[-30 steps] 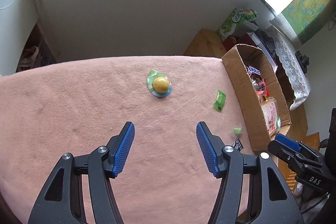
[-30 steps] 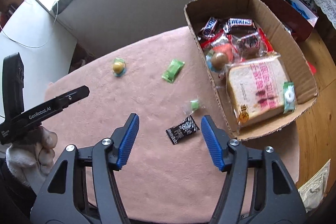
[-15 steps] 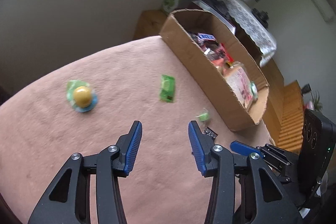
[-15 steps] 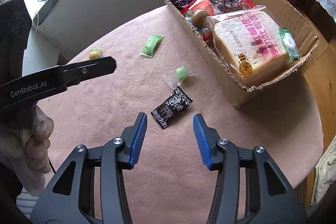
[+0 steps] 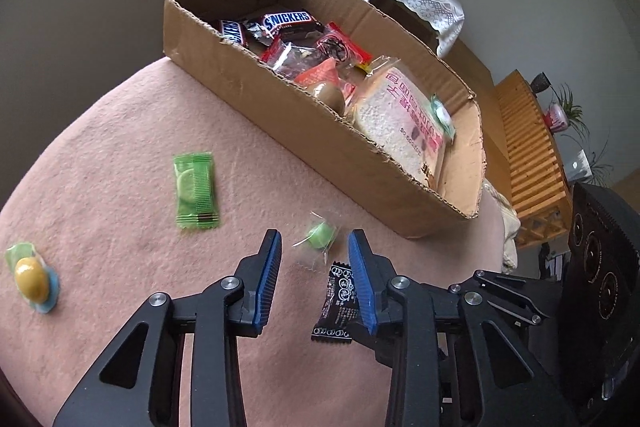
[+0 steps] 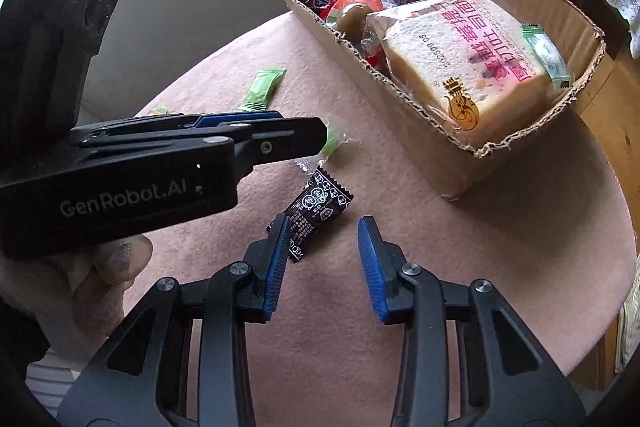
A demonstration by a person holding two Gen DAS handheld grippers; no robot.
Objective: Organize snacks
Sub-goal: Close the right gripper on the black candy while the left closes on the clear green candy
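Observation:
A small green candy in a clear wrapper (image 5: 320,235) lies on the pink cloth between the tips of my left gripper (image 5: 315,239), whose jaws are closing without touching it. A black candy packet (image 6: 316,207) lies just ahead of my right gripper (image 6: 324,223). It sits against the left finger, and those jaws are closing too, not pressing on it. The same black candy packet (image 5: 338,303) shows partly behind my left gripper's right finger. My left gripper (image 6: 320,135) crosses the right wrist view and hides part of the green candy (image 6: 332,143). A flat green packet (image 5: 196,191) and a yellow jelly cup (image 5: 30,277) lie further left.
A cardboard box (image 5: 320,131) at the cloth's right side holds a bread packet (image 5: 404,119), Snickers bars (image 5: 288,23) and other wrapped snacks. A gloved hand (image 6: 100,267) holds the left gripper. The round table's edge (image 6: 624,211) falls off to wooden furniture.
My left gripper has swung right, from facing the yellow jelly cup to over the small green candy, and its jaws have narrowed. My right gripper has sunk toward the black packet, jaws narrower.

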